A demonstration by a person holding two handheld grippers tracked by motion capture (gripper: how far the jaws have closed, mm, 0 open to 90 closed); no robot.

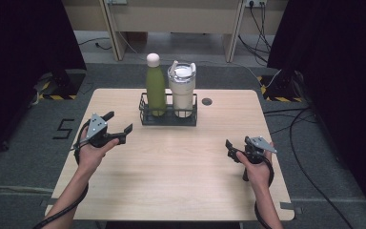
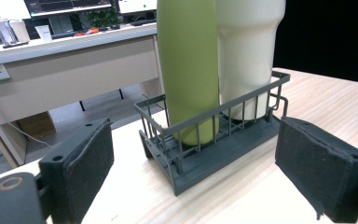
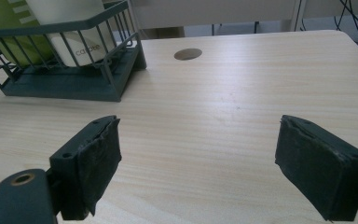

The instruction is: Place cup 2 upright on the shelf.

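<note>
My left fingers (image 2: 193, 177) apart, facing green bottle (image 2: 189, 65) in rack (image 2: 214, 149), frame centre. Right fingers (image 3: 200, 168) apart, idle over worktop (image 3: 242, 98). Risk: pad snags rack rail, tips cup (image 2: 249, 51).

One green bottle (image 1: 155, 90); one white tumbler (image 1: 181, 90); one dark wire rack (image 1: 168, 117) near the tabletop's far edge; two handheld grippers, left gripper (image 1: 120, 125) and right gripper (image 1: 230, 149).
</note>
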